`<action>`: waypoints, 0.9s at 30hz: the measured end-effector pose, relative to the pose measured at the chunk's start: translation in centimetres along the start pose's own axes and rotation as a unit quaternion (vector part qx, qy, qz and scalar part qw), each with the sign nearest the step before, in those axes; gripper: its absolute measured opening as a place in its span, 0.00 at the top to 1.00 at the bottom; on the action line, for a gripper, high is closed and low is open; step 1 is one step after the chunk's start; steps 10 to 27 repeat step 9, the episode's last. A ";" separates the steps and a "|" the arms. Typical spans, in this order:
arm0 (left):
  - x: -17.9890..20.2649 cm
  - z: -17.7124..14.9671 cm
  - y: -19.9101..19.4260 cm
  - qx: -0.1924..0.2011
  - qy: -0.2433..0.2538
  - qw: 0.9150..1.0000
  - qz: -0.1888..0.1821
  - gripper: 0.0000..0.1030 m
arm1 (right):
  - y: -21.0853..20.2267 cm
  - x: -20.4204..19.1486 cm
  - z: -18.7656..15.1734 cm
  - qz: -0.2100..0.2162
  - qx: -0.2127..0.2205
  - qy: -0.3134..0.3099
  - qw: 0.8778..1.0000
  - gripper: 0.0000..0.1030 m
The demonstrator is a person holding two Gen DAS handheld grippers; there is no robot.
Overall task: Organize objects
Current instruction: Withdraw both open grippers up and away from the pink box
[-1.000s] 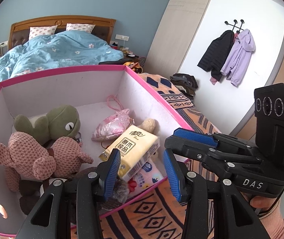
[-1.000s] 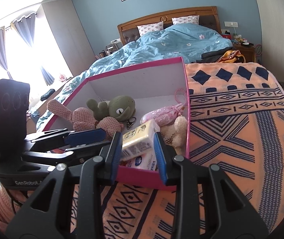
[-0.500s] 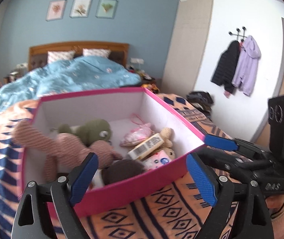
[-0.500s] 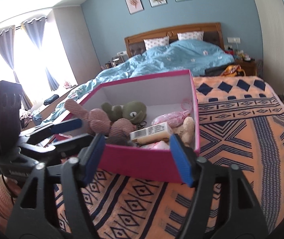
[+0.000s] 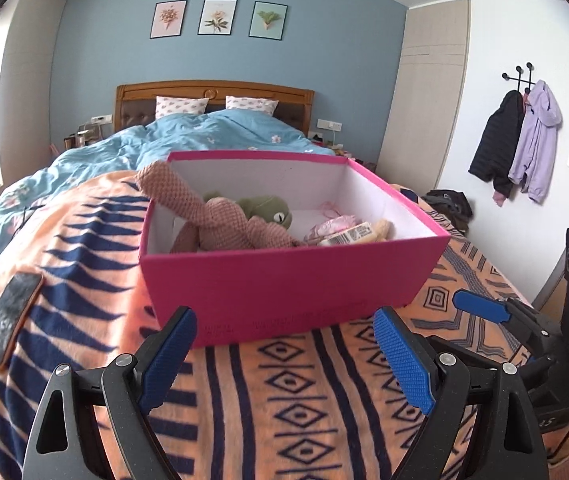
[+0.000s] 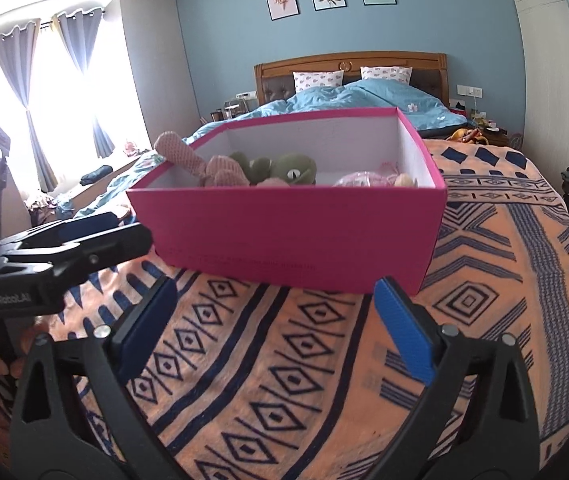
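left wrist view: the pink box (image 5: 284, 280) is seen on the patterned blanket (image 5: 244, 400), just beyond the left tongs (image 5: 284, 364), whose blue pads (image 5: 168, 356) are spread wide with nothing held between them. the box's near wall is framed between the two tips without being touched. inside, a pink knitted toy (image 5: 220, 220) is propped with one limb over the left rim, a green frog toy (image 5: 268, 210) is tucked behind it, and a pink pouch (image 5: 334, 226) and a tissue pack (image 5: 350, 235) are laid toward the right side.

from the right wrist view the same box (image 6: 292, 236) is seen ahead of the right tongs (image 6: 276, 328) — also opened wide and holding nothing, clear of the box.

a phone (image 5: 8, 320) lying on the blanket to the left of the box is shown only by the left camera, as are the jackets (image 5: 516, 148) hung on the wall. the curtained window (image 6: 44, 100) is caught only by the right camera, where the tissue pack is hidden behind the box wall. each of the tongs is visible at the edge of the other's view.
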State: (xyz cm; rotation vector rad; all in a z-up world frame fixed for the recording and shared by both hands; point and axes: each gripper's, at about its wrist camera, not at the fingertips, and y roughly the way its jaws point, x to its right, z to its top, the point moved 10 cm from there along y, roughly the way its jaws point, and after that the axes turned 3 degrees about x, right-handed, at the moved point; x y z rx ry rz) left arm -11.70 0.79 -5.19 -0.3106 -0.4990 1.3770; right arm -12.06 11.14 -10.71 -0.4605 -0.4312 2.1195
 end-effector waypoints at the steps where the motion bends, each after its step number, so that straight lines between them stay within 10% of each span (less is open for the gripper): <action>1: 0.0 -0.3 -0.1 -0.001 0.001 1.000 0.004 0.11 | 0.0 -0.1 -0.2 0.002 -0.003 0.002 1.000 0.04; 27: 0.4 -1.4 -0.3 -0.011 0.011 1.000 0.008 0.11 | -0.4 -0.5 -0.7 -0.002 0.000 -0.002 1.000 0.04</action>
